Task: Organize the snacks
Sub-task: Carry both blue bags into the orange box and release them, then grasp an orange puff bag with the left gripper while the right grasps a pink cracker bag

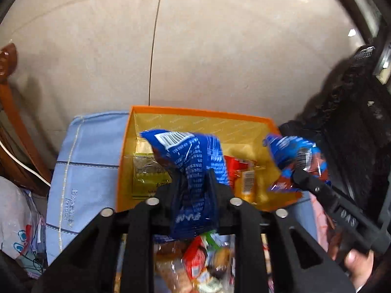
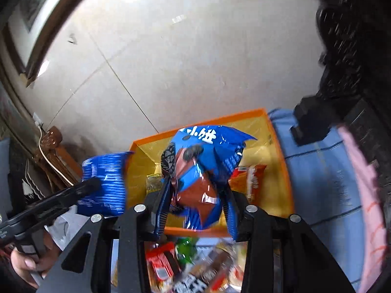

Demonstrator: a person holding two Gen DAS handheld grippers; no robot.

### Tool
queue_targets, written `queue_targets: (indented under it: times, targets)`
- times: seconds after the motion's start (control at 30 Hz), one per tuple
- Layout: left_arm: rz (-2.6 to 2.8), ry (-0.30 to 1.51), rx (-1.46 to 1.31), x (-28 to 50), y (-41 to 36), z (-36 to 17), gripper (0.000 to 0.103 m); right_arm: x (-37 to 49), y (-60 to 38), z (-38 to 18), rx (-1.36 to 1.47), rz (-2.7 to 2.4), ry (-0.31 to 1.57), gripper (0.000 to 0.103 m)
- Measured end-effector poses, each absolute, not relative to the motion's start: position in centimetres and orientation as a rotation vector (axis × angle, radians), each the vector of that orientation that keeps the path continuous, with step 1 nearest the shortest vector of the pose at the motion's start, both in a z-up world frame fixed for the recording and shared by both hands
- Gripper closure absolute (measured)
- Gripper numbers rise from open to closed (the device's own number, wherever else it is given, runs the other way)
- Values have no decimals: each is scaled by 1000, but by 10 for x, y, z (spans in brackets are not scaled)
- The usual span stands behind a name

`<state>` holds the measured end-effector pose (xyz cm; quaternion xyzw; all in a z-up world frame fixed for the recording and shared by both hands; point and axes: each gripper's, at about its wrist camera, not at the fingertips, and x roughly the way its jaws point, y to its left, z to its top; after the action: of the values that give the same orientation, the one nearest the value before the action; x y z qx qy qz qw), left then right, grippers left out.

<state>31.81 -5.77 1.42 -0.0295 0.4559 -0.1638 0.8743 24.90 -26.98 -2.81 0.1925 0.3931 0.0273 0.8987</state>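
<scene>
Left tool (image 1: 193, 183): clenched on a blue snack packet (image 1: 190, 168), held above the near edge of the orange box (image 1: 195, 111).
Left packet, lie: long axis runs away from the camera, barcode end farthest, tilted up and to the left over the box; white print covers the back.
Right tool (image 2: 198, 190): clamped on a second blue packet (image 2: 205, 163), above the near wall of the same box.
Right packet, look: blue with a brown patch, dark round biscuits pictured, white characters at the top; crumpled, standing roughly upright.
Box: orange rim, yellow lining, sitting on a pale blue checked cloth (image 1: 83, 171); inside lie a yellow-green packet (image 1: 149, 175) and a red-orange packet (image 1: 244, 178).
Loose snacks (image 2: 185, 268): a blurred heap of mixed wrappers just below both tools.
Floor (image 1: 220, 48): pale tiles beyond the box.
</scene>
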Motion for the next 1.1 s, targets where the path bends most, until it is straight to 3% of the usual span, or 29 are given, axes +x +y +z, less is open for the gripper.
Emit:
queue_targets:
  times: [0.03,0.1,0.17,0.43,0.77,1.0,1.07,1.1]
  targets:
    - [-322,969,-63,323,-61,8,35,248,-269,-31,385,16,819,37]
    - [-290,946,-72,319,-59,6,8,238,-272,-34,384,-8,784,27]
    - [-273,876,-64,305,-53,7,8,223,-276,-37,384,-2,777,25]
    - [-217,949,24,254,-9,-14,8,149,-294,-61,455,-48,865,13]
    - [-103,1133,39,189,61,-83,7,62,-297,-93,498,-100,1000,11]
    - [-76,1215,101,175,61,-136,8,30,-295,-96,499,-132,1020,11]
    - [-74,1232,130,176,56,-146,20,24,-295,-97,490,-151,1032,10]
    - [-63,1258,148,178,54,-152,39,22,-295,-99,487,-160,1038,10]
